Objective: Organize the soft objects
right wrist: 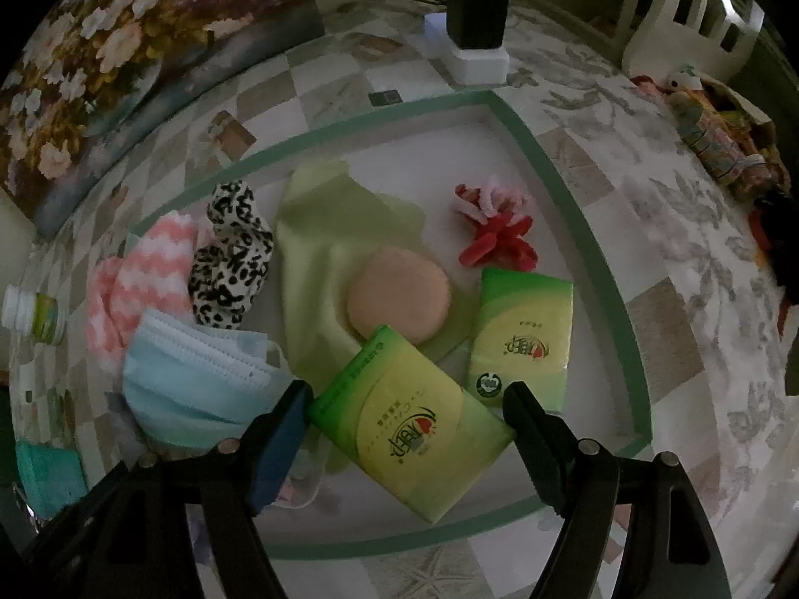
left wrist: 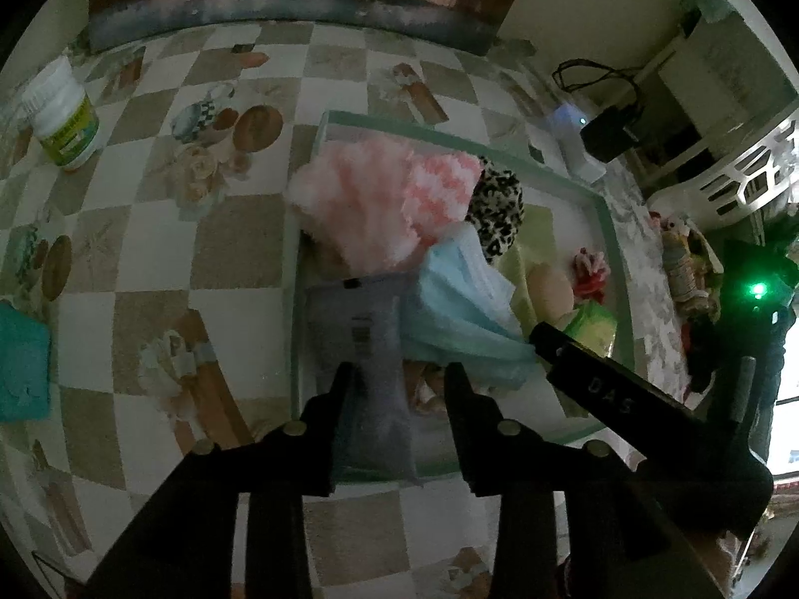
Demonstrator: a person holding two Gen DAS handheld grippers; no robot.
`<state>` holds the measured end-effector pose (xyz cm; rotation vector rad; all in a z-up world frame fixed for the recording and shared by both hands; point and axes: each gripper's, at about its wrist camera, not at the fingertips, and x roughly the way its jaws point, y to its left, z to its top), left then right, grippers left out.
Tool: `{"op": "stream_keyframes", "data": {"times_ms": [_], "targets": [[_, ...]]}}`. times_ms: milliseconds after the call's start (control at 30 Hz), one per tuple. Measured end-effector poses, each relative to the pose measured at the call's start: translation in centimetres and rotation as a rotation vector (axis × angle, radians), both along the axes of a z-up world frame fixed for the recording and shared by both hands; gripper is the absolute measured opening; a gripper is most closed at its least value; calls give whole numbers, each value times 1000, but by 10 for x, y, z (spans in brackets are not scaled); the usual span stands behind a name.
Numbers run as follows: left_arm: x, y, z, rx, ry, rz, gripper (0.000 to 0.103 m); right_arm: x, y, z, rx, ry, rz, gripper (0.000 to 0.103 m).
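A white tray with a green rim holds soft things: a pink fluffy cloth, a leopard-print scrunchie, blue face masks and a grey packet. My left gripper hovers over the packet's near end, open, its right finger clear of the packet. In the right wrist view my right gripper is shut on a green tissue pack, held across its ends above the tray. Under it lie a yellow-green cloth, a round peach puff, a red and pink scrunchie and a second tissue pack.
The tray sits on a checked tablecloth. A white bottle stands at the far left and a teal object lies at the left edge. A black plug on a white block sits behind the tray. Colourful clutter lies at the right.
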<state>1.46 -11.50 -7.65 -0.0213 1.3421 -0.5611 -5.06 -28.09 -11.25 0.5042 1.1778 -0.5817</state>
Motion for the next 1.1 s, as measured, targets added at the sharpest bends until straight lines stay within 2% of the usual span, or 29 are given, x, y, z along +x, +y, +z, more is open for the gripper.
{"op": "stream_keyframes", "data": {"times_ms": [200, 300, 467, 533, 633, 800, 833, 900, 967, 1033, 1100], "targets": [[2, 7, 12, -38, -17, 20, 38, -1, -2, 10, -13, -34, -10, 81], [3, 11, 22, -41, -54, 33, 45, -2, -2, 16, -24, -53, -12, 81], [9, 21, 30, -52, -77, 71, 47, -3, -4, 19, -26, -63, -13, 82], [13, 28, 31, -45, -83, 99, 53, -3, -3, 20, -28, -67, -12, 82], [21, 40, 28, -4, -78, 160, 66, -2, 0, 23, -33, -72, -1, 82], [34, 59, 10, 83, -34, 239, 70, 4, 12, 23, -48, -55, 52, 87], [35, 62, 7, 98, -27, 251, 72, 6, 16, 23, -54, -53, 71, 87], [38, 69, 0, 131, -21, 278, 82, 8, 22, 25, -61, -56, 98, 88], [40, 74, -3, 155, -28, 302, 82, 11, 29, 28, -70, -61, 125, 89], [41, 78, -3, 169, -38, 320, 86, 13, 34, 29, -86, -62, 145, 97], [43, 81, -3, 183, -52, 339, 96, 15, 38, 31, -101, -69, 161, 102]]}}
